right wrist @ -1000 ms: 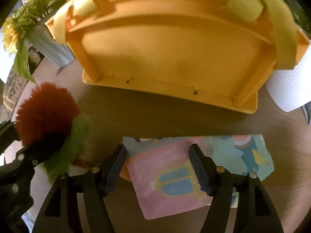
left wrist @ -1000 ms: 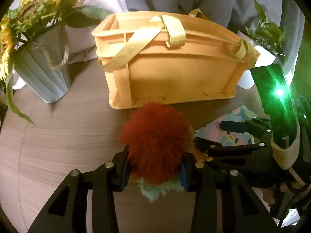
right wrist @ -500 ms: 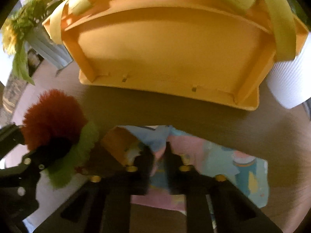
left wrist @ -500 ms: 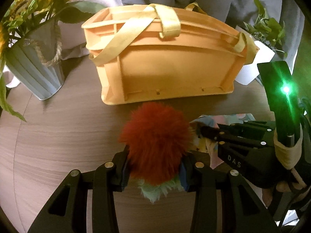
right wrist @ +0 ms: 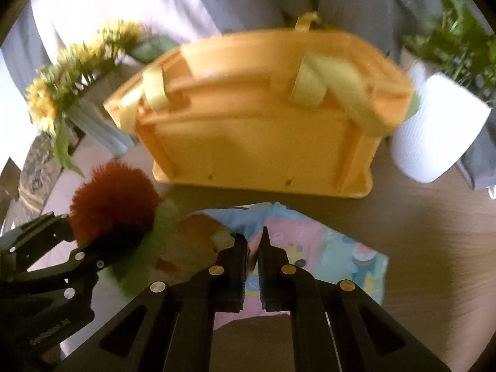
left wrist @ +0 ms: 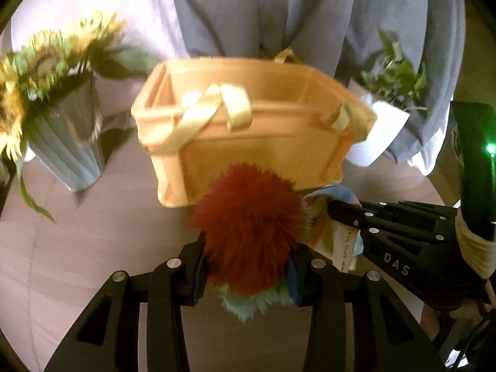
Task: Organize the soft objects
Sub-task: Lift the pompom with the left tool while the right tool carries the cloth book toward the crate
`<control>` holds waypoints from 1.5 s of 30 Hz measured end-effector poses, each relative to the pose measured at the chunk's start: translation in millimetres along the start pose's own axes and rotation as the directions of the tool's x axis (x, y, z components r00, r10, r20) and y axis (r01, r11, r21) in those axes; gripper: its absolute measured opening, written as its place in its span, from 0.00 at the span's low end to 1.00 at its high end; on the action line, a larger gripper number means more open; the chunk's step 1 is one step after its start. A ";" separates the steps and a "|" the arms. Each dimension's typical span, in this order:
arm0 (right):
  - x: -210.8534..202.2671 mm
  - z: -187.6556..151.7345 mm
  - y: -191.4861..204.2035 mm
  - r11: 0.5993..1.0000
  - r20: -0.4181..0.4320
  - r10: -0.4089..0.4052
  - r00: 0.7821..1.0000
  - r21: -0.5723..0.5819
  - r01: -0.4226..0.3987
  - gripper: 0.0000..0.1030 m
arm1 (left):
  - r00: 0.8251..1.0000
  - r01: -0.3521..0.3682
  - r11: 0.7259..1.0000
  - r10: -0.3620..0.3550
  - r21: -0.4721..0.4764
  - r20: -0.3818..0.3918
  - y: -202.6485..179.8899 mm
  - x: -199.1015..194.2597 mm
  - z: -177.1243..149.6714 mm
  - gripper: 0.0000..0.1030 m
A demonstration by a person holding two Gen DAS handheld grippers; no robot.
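at the far left a ribbed grey vase of sunflowers (left wrist: 66, 152) stands on the wooden bench (left wrist: 77, 248), and just right of it sits the orange basket (left wrist: 248, 142) with its pale yellow straps (left wrist: 229, 108) draped over the near rim. in front of the basket the left gripper (left wrist: 246, 266) has its fingers pressed into the sides of a fluffy red and green plush toy (left wrist: 248, 229), carried above the bench near the basket's near wall. to its right the right gripper (right wrist: 254, 248) has its fingers nearly together, pinching a fold of the pastel cloth book (right wrist: 310, 248), whose right end looks to lie on the bench; part of it seems lifted. at the far right is a white pot with a green plant (right wrist: 440, 130). the likely trouble from here: the straps lie across the opening, so either soft thing could catch on them and land on the rim or outside; the book is held only by a thin fold and could slide out or drag on the bench; and the two grippers are close beside each other, so they may bump when both go for the basket. the bench is smooth brown wood with faint seams, and grey and white fabric hangs behind it; the light is warm and the views are blurred.
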State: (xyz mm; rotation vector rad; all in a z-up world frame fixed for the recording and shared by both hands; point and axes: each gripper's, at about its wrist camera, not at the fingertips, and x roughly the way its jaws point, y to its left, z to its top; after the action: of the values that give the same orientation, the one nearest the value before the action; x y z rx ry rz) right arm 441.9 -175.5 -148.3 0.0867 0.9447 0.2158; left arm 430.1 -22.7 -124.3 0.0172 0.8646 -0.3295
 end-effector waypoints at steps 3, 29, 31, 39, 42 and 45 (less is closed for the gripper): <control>-20.6 10.2 -2.9 1.000 0.046 0.002 0.999 0.008 -0.002 0.08 | 0.999 0.004 1.000 -0.004 0.008 0.041 -2.7 -13.4 8.2 0.39; -137.2 77.6 28.7 1.000 0.413 0.008 0.911 0.001 -0.009 0.08 | 0.947 0.023 0.999 -0.031 0.029 0.320 -6.8 -87.3 83.7 0.39; -139.4 84.5 30.4 1.000 0.427 0.012 0.904 -0.009 -0.009 0.08 | 0.942 0.014 0.999 -0.023 0.029 0.334 -4.5 -89.2 90.6 0.39; -136.4 116.6 35.1 0.999 0.446 0.052 0.893 -0.023 -0.046 0.08 | 0.936 -0.005 1.000 0.000 0.014 0.351 7.9 -83.8 116.7 0.39; -132.9 129.3 37.9 0.999 0.452 0.054 0.890 -0.028 -0.046 0.08 | 0.937 -0.019 1.000 0.014 0.011 0.350 12.9 -78.5 126.1 0.39; -126.4 142.6 38.2 0.998 0.445 0.066 0.893 -0.027 -0.060 0.08 | 0.937 -0.035 0.999 0.029 0.009 0.347 16.8 -72.8 131.0 0.39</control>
State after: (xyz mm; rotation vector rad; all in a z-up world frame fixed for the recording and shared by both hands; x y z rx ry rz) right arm 480.3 -163.4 41.8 0.1484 0.4810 0.2486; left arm 488.6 -5.8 13.7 -0.0130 0.5101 -0.2972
